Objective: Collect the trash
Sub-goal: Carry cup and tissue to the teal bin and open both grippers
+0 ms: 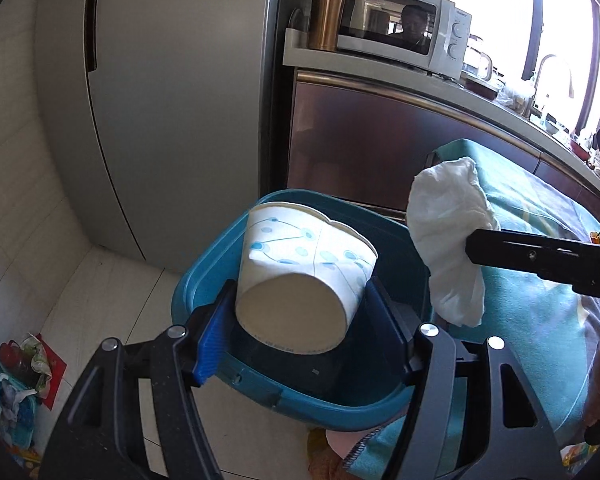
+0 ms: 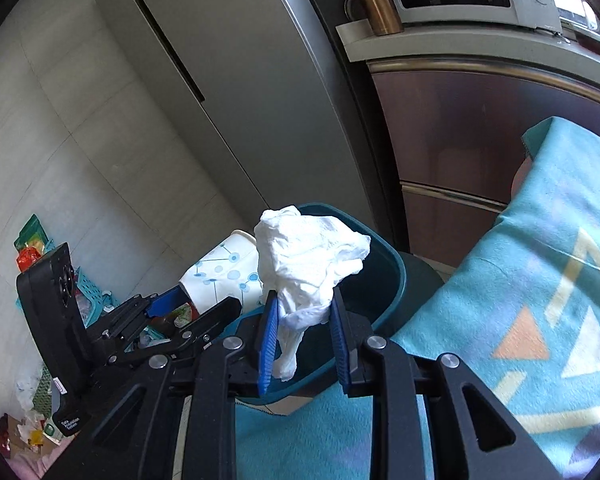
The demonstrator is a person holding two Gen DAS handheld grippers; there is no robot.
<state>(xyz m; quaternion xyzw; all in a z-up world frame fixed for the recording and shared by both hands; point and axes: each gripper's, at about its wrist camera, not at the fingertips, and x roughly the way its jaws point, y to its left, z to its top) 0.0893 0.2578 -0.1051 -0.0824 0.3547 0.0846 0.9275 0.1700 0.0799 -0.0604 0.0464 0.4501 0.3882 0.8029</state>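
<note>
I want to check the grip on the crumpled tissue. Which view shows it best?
The right wrist view: the crumpled tissue sits centred between the right gripper pads, which pinch its lower part. The left wrist view shows the tissue only side-on, its grip hidden.

Microwave (image 1: 404, 28) front: small brand word, too blurred to read. Left hand-held gripper (image 2: 204, 320) label: unreadable.
</note>
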